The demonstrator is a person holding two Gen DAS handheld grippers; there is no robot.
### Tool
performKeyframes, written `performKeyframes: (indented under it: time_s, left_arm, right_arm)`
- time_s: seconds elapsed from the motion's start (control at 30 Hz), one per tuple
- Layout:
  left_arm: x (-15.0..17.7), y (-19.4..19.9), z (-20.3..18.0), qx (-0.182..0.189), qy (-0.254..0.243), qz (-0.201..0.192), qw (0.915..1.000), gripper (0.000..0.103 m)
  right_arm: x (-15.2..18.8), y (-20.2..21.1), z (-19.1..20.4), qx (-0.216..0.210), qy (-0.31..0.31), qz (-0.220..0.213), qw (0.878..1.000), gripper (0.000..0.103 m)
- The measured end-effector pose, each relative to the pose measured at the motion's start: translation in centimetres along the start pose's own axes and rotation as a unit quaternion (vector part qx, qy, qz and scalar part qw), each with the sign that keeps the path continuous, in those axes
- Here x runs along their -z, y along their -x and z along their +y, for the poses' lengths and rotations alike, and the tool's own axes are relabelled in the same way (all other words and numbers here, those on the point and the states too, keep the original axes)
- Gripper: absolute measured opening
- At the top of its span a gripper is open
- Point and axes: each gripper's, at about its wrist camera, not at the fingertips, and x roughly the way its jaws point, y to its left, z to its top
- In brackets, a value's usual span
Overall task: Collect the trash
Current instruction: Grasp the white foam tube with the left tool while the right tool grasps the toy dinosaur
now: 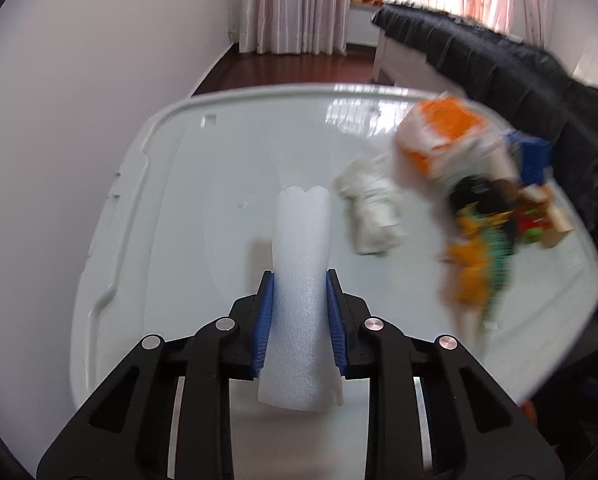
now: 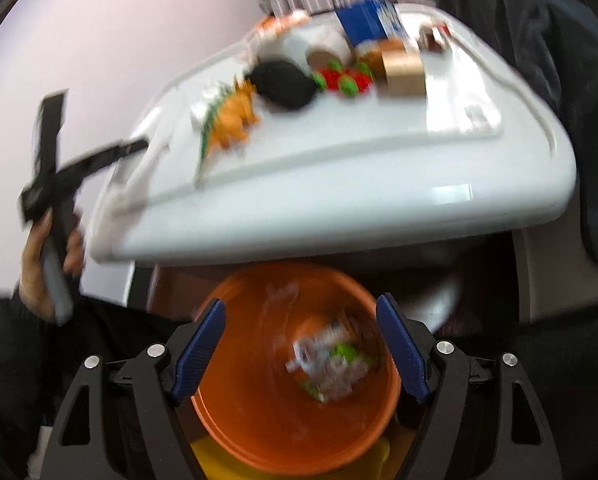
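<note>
The left gripper (image 1: 299, 312) is clamped on a white foam strip (image 1: 301, 280) above the white table (image 1: 171, 208) — a crumpled tissue (image 1: 373, 210) and blurred toys lie just right. The right gripper (image 2: 301, 356) hangs spread wide over an orange bucket (image 2: 251, 412) holding scraps.

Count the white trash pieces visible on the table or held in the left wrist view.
2: a white foam strip between the left gripper jaws; a crumpled white tissue right of it. Others may hide.
</note>
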Motion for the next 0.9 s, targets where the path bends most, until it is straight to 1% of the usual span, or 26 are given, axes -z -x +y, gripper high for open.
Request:
performKeyframes:
  time_s: [0.07, 0.13, 0.17, 0.23, 0.27, 0.33, 0.47, 0.6, 0.67, 0.7, 0.73, 0.8, 0.9]
  left_arm:
    - [1.0, 2.8, -0.8, 0.001, 0.009, -0.013, 0.9999, 0.025]
    - [1.8, 4.5, -1.2, -0.008, 0.013, -0.024, 0.9996, 0.025]
    - [2.9, 5.7, -1.5, -0.011, 0.022, -0.032, 0.9992, 0.025]
    - [3.7, 6.6, -2.1, -0.011, 0.035, -0.039, 0.9985, 0.025]
    - [4.8, 7.0, -2.4, -0.014, 0.040, -0.046, 0.9980, 0.025]
    - [5.7, 7.2, -2.7, -0.013, 0.040, -0.056, 0.9975, 0.025]
    - [6.0, 7.3, -2.8, -0.011, 0.030, -0.059, 0.9978, 0.026]
    - [6.3, 7.2, -1.4, 0.000, 0.057, -0.053, 0.9970, 0.026]
    - [6.3, 7.3, -1.0, 0.002, 0.065, -0.054, 0.9964, 0.026]
    - [6.3, 7.4, -0.9, 0.004, 0.067, -0.056, 0.9962, 0.026]
    - [6.4, 7.6, -0.9, 0.005, 0.067, -0.058, 0.9960, 0.026]
    - [6.5, 7.8, -1.1, 0.006, 0.063, -0.062, 0.9960, 0.026]
    - [6.6, 7.9, -1.4, 0.009, 0.057, -0.062, 0.9964, 0.026]
  right_arm:
    - [-2.4, 0.2, 1.0, -0.003, 0.009, -0.022, 1.000, 0.076]
    - [-5.2, -0.4, 2.3, -0.006, 0.018, -0.037, 0.999, 0.076]
    - [-6.5, -1.0, 2.9, -0.009, 0.020, -0.039, 0.999, 0.076]
    - [-9.2, -2.9, 4.1, -0.013, 0.018, -0.038, 0.999, 0.076]
    - [-10.4, -4.1, 4.8, -0.012, 0.015, -0.033, 0.999, 0.076]
    - [-12.1, -6.2, 5.8, -0.008, 0.009, -0.023, 1.000, 0.076]
    - [-14.0, -9.8, 7.5, 0.010, 0.008, -0.002, 1.000, 0.076]
    - [-14.9, -12.0, 8.3, 0.036, 0.003, 0.006, 0.999, 0.076]
    - [-15.2, -12.7, 8.4, 0.055, 0.005, 0.000, 0.998, 0.068]
    - [-15.3, -12.7, 8.6, 0.069, 0.014, -0.010, 0.997, 0.044]
    - [-15.3, -12.9, 8.9, 0.080, 0.028, -0.012, 0.996, 0.041]
    - [-15.1, -12.7, 9.0, 0.084, 0.032, -0.017, 0.996, 0.040]
    - [-14.7, -12.2, 9.1, 0.077, 0.035, -0.018, 0.996, 0.040]
